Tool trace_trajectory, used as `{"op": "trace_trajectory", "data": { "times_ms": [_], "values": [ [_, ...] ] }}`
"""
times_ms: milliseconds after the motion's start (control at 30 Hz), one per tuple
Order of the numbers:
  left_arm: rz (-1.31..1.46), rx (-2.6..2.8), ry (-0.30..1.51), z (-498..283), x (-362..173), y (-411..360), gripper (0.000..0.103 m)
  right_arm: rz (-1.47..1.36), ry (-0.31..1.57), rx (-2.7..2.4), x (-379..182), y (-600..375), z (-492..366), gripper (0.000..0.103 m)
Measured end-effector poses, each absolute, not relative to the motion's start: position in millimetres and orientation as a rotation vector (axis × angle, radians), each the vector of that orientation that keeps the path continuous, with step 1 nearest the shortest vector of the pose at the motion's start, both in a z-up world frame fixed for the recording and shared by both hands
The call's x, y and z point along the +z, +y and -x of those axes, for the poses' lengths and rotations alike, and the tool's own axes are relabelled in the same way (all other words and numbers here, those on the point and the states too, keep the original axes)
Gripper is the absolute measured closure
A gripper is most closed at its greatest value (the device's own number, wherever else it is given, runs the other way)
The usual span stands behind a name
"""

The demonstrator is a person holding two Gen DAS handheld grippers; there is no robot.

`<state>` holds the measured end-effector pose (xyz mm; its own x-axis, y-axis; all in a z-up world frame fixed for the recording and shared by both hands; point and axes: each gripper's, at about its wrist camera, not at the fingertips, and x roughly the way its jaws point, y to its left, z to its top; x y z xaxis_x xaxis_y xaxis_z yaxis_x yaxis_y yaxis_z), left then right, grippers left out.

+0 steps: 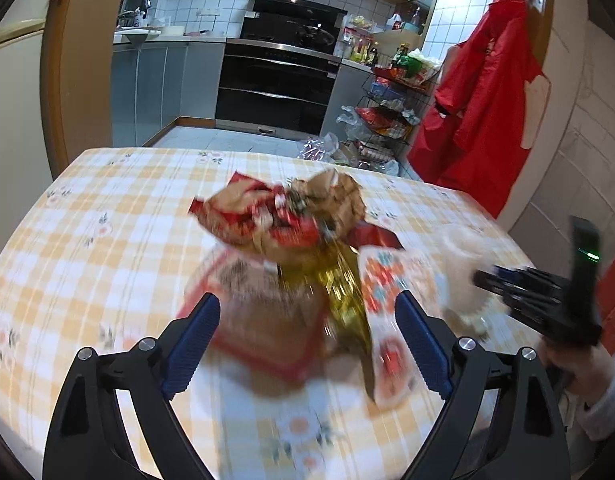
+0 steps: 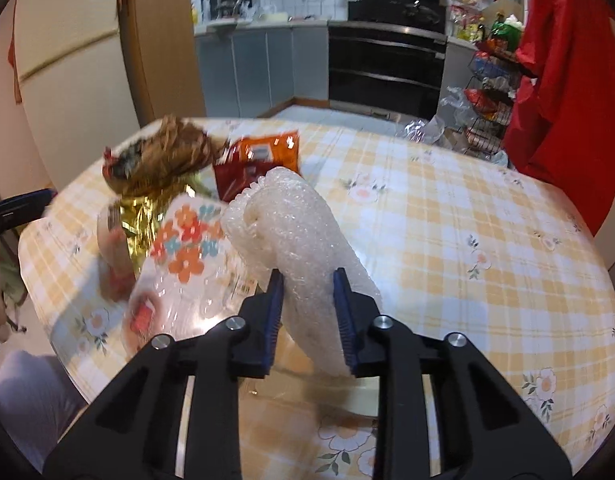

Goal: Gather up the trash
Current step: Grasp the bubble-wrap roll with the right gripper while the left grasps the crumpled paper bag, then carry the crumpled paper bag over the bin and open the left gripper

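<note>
On the checked table (image 2: 447,216), the right hand-held gripper (image 2: 307,304) clamps a bubble-wrap roll (image 2: 299,236) pointing ahead; the left hand-held gripper (image 1: 307,344) gapes wide, the wrapper pile (image 1: 291,220) straight ahead.

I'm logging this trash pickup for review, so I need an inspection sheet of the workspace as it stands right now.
Surface: table under a yellow checked floral cloth.
Job's things: bubble wrap roll; crumpled brown and red wrappers; gold foil; floral plastic packaging; orange packet.
Clutter: nothing seen beyond the trash.
Grippers: right claw shut on the bubble wrap roll; left claw open, straddling the blurred wrapper pile.
Cables: nothing seen.
Surroundings: kitchen with black oven, sink faucet, wire rack of groceries, hanging red garment, fridge.
</note>
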<state>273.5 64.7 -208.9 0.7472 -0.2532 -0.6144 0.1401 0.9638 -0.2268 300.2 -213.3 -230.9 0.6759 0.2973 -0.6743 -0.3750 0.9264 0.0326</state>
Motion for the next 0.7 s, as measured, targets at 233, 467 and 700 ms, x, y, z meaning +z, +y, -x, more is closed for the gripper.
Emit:
{"op": "trace_trajectory", "data": {
  "times_ms": [233, 467, 700],
  "values": [
    [0.207, -0.182, 0.736, -335, -215, 61, 0.020, 0.048, 0.669, 0.349, -207, -234, -291, 0.077],
    [0.484, -0.104, 0.803, -367, -236, 85, 0.036, 0.023, 0.676, 0.332, -207, -245, -287, 0.077],
    [0.537, -0.108, 0.789, -361, -235, 92, 0.061, 0.008, 0.676, 0.330, -205, -248, -276, 0.077]
  ]
}}
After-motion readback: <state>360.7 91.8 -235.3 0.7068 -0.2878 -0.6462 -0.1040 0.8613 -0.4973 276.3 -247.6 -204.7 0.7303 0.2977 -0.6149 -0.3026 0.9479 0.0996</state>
